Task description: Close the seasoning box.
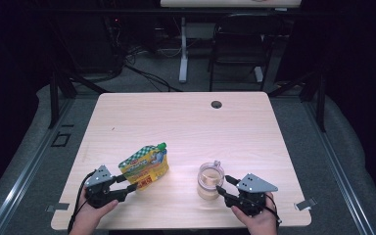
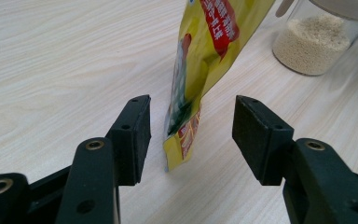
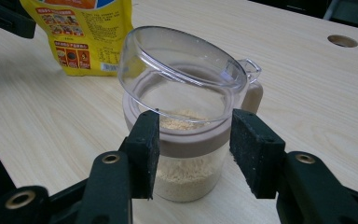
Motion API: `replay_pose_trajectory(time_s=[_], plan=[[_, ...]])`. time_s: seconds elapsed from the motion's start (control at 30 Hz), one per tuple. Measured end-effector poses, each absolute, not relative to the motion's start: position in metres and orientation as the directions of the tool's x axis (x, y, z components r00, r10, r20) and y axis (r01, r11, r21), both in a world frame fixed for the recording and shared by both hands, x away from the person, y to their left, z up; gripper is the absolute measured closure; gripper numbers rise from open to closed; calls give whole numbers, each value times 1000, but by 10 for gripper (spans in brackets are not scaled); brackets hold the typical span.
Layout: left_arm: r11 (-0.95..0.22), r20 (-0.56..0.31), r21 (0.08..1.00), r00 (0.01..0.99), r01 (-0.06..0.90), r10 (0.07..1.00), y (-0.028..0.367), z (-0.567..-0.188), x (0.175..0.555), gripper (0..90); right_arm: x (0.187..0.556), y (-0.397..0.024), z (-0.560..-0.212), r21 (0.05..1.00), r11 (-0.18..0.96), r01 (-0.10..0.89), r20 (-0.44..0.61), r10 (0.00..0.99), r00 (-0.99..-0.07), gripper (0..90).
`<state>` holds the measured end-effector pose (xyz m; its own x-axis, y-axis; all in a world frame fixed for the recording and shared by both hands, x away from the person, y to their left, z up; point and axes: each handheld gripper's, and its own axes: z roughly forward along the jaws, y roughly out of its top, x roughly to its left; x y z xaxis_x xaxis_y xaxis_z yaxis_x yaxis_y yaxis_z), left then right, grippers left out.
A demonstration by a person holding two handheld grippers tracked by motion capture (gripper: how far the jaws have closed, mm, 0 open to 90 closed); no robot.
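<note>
Pouch (image 1: 144,167) and jar (image 1: 210,180) stand on wooden table (image 1: 186,122); both grippers released.

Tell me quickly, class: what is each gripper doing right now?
Left gripper: open, jaws either side of the pouch, not pressing it.
Right gripper: open, jaws either side of the jar, no grip.
</note>
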<state>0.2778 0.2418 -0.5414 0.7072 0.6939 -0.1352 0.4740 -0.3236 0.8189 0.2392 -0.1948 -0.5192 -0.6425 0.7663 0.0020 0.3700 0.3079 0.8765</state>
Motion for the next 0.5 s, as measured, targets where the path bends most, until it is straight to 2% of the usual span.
replay_pose_trajectory(time_s=[0.5], plan=[[-328,-131,819,711,470,691,242,-541,278,471,235,-202,-515,885,281,371,27,765,-643,506]])
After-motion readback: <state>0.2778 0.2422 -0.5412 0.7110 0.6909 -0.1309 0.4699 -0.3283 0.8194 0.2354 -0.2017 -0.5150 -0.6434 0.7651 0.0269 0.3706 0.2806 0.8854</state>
